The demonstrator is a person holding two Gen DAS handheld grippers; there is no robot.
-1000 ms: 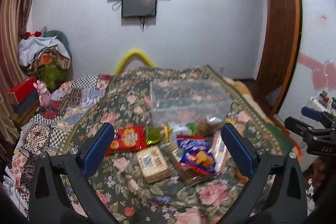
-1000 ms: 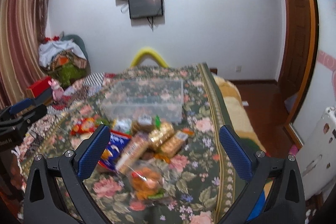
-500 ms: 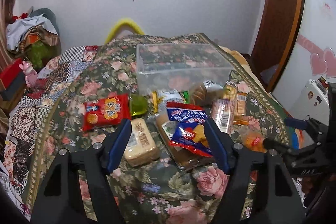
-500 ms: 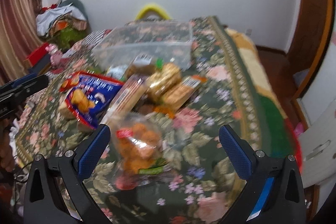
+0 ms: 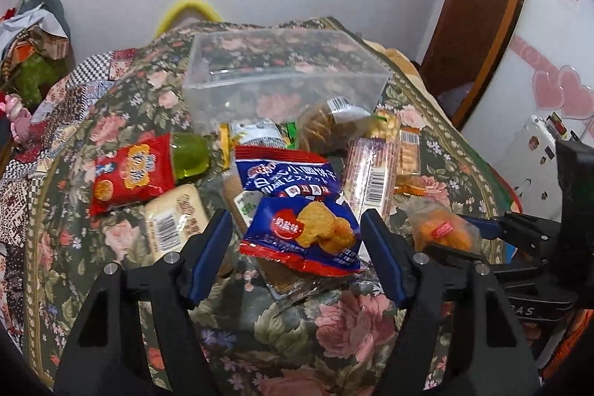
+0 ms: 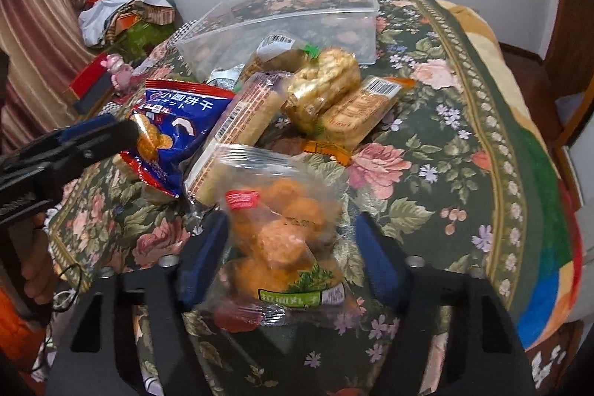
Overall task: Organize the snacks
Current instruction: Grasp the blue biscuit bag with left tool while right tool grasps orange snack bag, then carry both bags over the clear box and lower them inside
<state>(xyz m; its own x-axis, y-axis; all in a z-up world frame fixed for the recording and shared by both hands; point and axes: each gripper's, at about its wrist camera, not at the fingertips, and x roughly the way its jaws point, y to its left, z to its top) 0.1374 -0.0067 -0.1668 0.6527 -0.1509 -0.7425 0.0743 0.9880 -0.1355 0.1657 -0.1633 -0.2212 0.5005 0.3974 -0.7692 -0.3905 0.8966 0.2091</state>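
Note:
A pile of snack packs lies on a floral cloth before an empty clear plastic box, also in the right wrist view. My left gripper is open, its fingers on either side of a blue biscuit bag. My right gripper is open, straddling a clear bag of orange cakes; that bag also shows in the left wrist view. A red snack bag and a pale wafer pack lie to the left.
Long biscuit sleeves and golden cracker packs lie between the bags and the box. A green jelly cup sits by the red bag. The cloth's edge drops off at right. Clutter stands far left.
Both grippers have moved down and forward to the snack pile. Their jaws have narrowed from wide open and now flank the blue bag and the orange cake bag.

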